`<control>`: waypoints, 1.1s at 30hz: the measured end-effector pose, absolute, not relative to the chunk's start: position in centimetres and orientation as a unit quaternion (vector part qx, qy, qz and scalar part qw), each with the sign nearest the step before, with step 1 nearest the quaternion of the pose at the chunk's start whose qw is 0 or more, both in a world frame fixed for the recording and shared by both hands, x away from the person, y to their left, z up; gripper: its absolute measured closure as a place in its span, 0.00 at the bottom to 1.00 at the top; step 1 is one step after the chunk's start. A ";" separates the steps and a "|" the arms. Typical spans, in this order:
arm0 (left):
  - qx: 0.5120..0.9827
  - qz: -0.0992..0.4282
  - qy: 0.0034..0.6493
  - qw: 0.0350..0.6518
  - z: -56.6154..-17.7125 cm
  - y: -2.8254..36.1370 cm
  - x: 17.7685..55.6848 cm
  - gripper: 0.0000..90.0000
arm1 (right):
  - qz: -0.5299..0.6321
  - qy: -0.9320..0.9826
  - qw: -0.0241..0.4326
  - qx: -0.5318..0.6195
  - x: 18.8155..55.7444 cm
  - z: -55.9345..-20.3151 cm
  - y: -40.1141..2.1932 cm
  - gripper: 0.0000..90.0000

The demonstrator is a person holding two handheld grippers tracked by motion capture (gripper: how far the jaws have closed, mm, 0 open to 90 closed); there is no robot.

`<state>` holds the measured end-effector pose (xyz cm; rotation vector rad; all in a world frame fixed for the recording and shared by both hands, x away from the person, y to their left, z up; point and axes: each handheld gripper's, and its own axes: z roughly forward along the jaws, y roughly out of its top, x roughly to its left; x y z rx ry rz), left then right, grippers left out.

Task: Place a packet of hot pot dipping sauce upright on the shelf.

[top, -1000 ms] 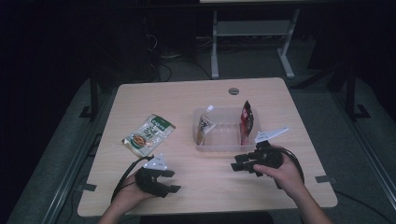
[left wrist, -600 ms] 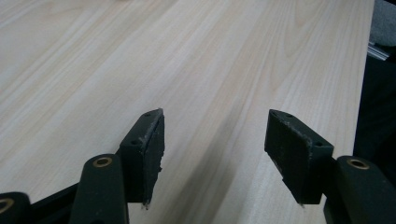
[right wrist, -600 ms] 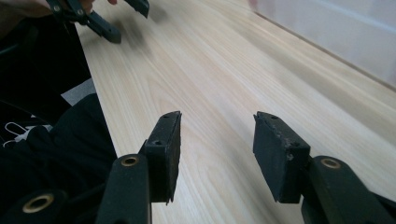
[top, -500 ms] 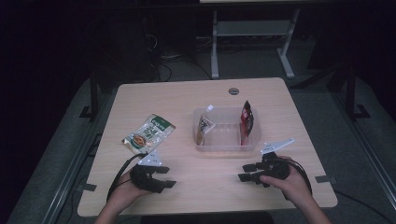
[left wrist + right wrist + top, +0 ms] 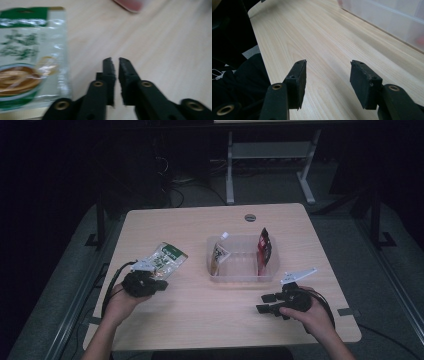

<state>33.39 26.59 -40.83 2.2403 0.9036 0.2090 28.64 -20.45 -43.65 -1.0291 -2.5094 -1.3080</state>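
Left claw [image 5: 114, 68], jaws just closed on nothing, sits right of green packet [image 5: 27, 60]; right claw [image 5: 328, 82] half open, empty

Three packets are out: one green packet [image 5: 166, 259], one spouted pouch [image 5: 218, 255] and one red packet [image 5: 263, 247]. There is one clear tray [image 5: 242, 275] on one tabletop [image 5: 200, 227], and two hand-held grippers.

Left gripper [image 5: 159, 286] moved up beside green packet [image 5: 166, 258], jaws just closed (nothing between).
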 end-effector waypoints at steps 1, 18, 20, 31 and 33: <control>0.864 0.086 0.353 0.349 -40.6 26.9 33.8 1.00 | -0.433 -0.832 0.065 -0.342 28.6 -43.7 -20.4 0.52; 0.820 0.154 0.440 0.332 -42.0 31.1 40.5 0.89 | -0.432 -0.834 0.067 -0.338 28.7 -43.7 -20.1 0.52; 0.811 0.158 0.457 0.330 -42.4 31.7 41.2 0.96 | -0.431 -0.833 0.069 -0.340 28.7 -43.8 -20.1 0.52; 0.775 0.164 0.509 0.337 -44.6 33.7 43.2 0.99 | -0.429 -0.834 0.071 -0.340 28.8 -43.9 -20.2 0.53; 0.776 0.155 0.511 0.336 -44.9 33.5 43.3 1.00 | -0.430 -0.834 0.070 -0.339 28.8 -43.9 -20.2 0.53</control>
